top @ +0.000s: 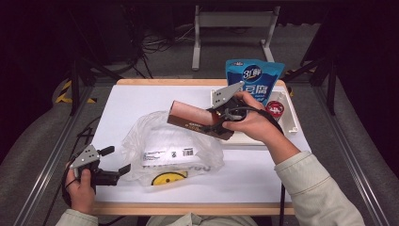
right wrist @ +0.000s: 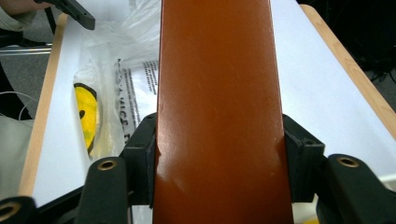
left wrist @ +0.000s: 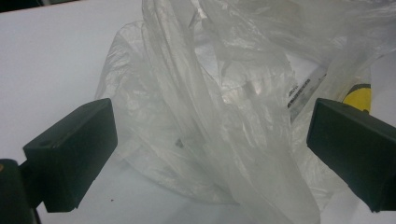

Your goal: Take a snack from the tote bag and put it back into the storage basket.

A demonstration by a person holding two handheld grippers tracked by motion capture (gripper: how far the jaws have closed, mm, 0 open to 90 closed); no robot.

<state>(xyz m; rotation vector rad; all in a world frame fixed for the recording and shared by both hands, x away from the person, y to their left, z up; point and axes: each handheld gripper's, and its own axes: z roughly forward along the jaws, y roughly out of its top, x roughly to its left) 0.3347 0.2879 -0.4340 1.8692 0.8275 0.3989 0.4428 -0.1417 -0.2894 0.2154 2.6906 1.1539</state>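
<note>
Above the plastic bag [top: 171, 150], right gripper [top: 221, 120] clamping brown box [top: 200, 120] (far end cropped), left gripper [top: 117, 162] agape, empty.

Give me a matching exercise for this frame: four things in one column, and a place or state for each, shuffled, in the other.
Things:
1. brown box
2. clear plastic bag
3. blue pouch
4. left gripper

Places or states:
A. standing at the table's far edge
B. jaws open beside the bag
C. clamped in the right gripper, off the table
D. lying crumpled on the white tabletop

Pairs: 1-C, 2-D, 3-A, 4-B
</note>
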